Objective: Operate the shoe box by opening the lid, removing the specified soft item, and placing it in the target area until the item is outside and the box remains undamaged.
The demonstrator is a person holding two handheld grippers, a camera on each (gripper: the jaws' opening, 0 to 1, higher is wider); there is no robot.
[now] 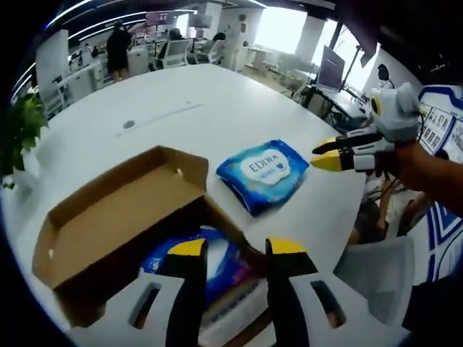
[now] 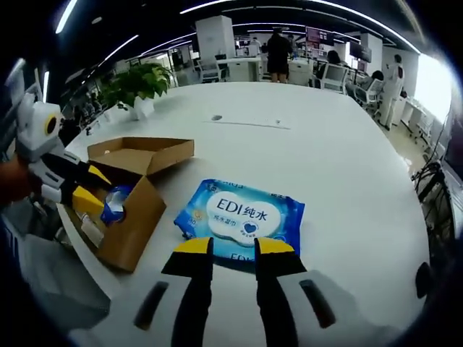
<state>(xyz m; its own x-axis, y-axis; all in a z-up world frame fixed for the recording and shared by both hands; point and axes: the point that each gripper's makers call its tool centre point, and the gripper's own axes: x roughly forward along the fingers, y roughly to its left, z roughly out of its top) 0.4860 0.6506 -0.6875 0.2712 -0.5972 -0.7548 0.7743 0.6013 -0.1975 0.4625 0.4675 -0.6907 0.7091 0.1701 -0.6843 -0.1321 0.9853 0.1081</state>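
We're seeing the shoe box [image 2: 137, 195] lid already open and one blue wipes pack [image 2: 242, 217] lying out on the tabletop [image 2: 325, 144]; right tool [image 2: 233, 247] hovering apart over it, left tool [image 1: 237, 249] apart, reaching for another pack [image 1: 217, 264] inside

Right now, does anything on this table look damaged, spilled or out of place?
Nothing stands out. The brown cardboard shoe box sits open and looks intact, with a blue soft pack inside, and a blue wet-wipes pack lies flat on the white table beside it.
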